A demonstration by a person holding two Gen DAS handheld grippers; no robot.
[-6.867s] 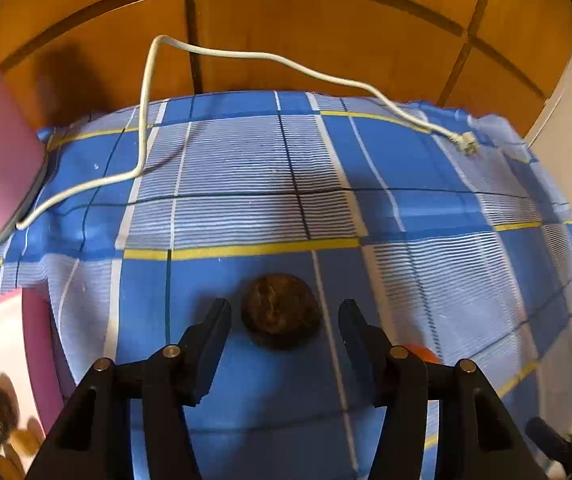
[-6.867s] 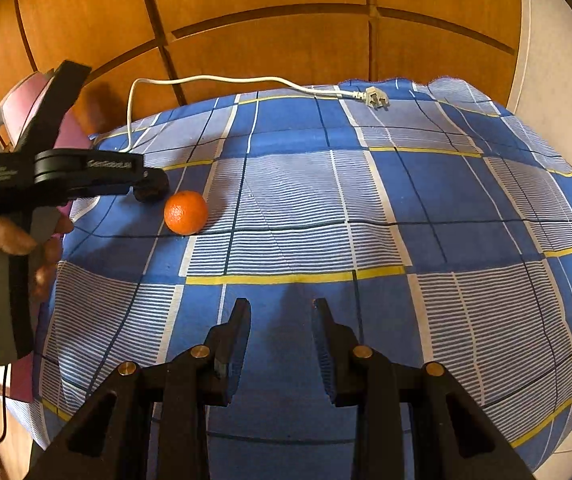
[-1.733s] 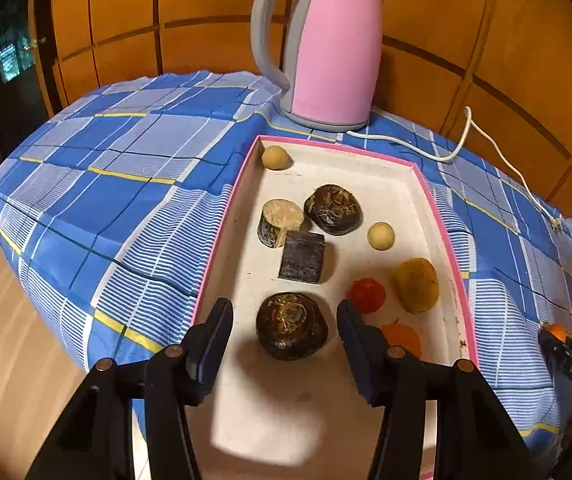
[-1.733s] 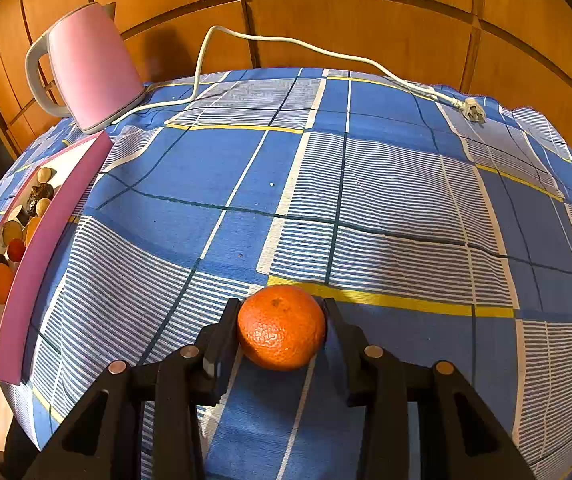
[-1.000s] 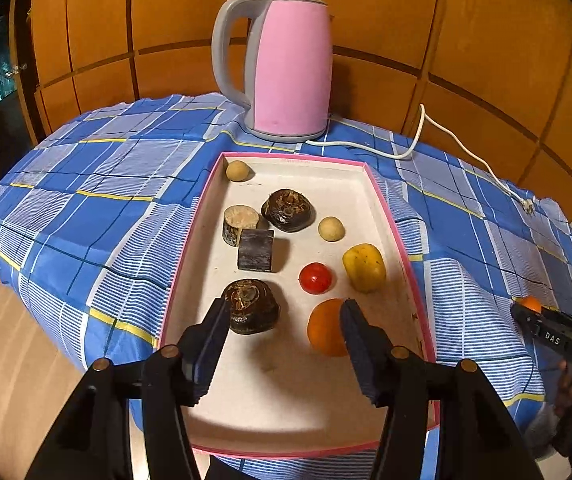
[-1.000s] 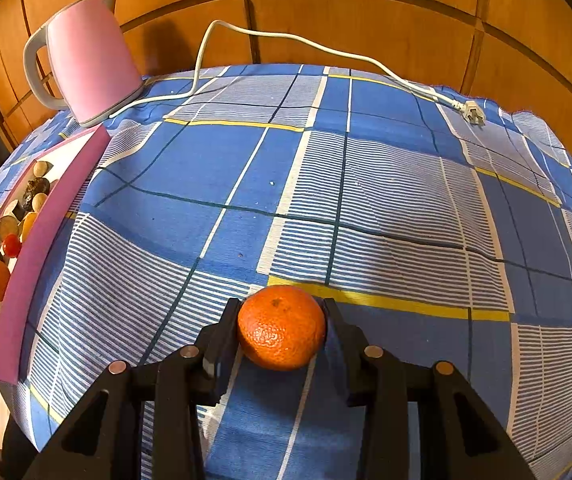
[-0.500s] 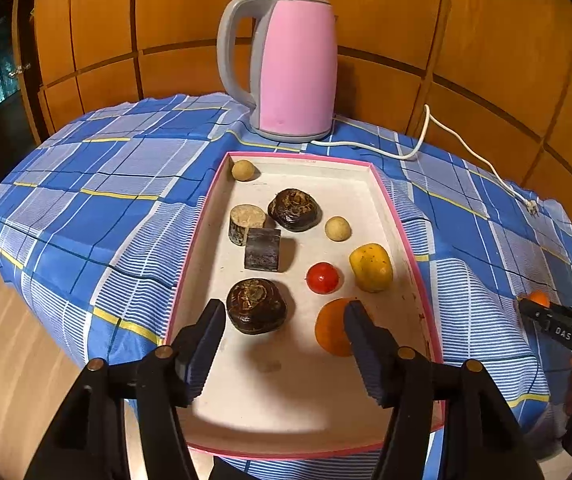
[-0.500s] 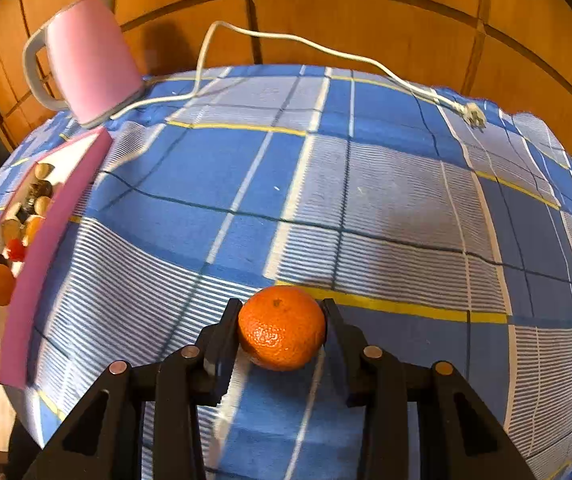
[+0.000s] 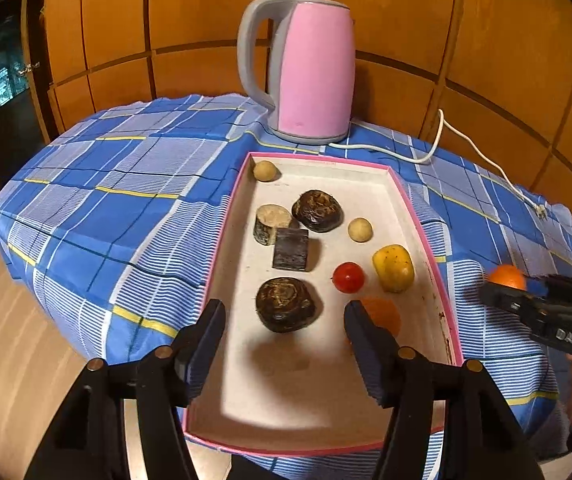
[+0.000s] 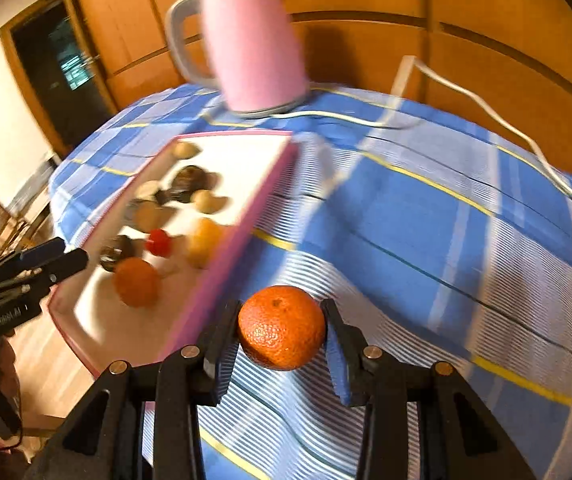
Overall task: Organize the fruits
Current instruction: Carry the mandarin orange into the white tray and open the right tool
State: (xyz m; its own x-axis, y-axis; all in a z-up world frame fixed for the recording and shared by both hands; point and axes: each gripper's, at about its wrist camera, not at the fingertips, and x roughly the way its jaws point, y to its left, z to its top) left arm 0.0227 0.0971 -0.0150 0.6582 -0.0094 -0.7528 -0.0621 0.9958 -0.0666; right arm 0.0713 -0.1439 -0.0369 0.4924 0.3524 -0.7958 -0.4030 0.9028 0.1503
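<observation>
The orange [image 10: 281, 328] is being held between the pads of the right gripper [image 10: 281, 334], the tray [image 10: 221, 276] lying at ten o'clock; the rim is risking being clipped. The left gripper [image 9: 283, 322] is being held open, empty

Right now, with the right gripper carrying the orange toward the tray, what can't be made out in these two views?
- Right wrist view: tray contents smeared by motion blur; dark items unidentifiable.
- Left wrist view: orange fruit in tray half hidden behind a left gripper finger.
- Left wrist view: held orange mostly covered by the right gripper; its grip unreadable there.
- Tray's near corners cut off by the fingers.
</observation>
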